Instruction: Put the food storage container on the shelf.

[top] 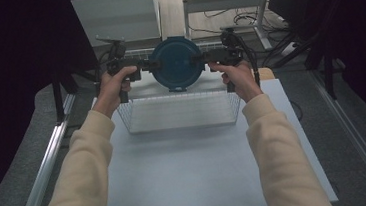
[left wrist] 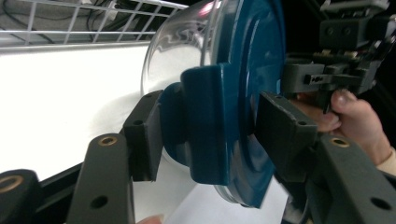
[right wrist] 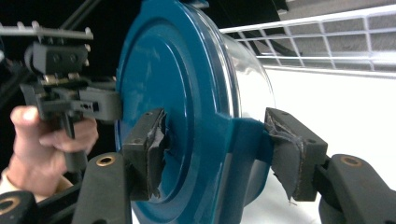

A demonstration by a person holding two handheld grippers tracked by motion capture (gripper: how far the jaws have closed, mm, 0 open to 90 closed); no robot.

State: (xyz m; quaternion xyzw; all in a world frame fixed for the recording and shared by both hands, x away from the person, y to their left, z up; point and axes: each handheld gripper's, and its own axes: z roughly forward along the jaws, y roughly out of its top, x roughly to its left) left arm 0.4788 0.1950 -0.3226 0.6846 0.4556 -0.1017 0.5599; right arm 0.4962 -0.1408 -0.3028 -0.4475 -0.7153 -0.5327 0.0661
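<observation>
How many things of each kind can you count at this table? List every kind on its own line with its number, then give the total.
Glass container with blue lid: 1
White wire basket: 1
Handheld grippers: 2, the left gripper and the right gripper, each clamped on a lid tab
Total: 4

You've got a wire basket [top: 179, 111] on the white bench [top: 197, 172], cables [top: 244, 17] and a metal frame [top: 222, 1] on the floor behind.
</observation>
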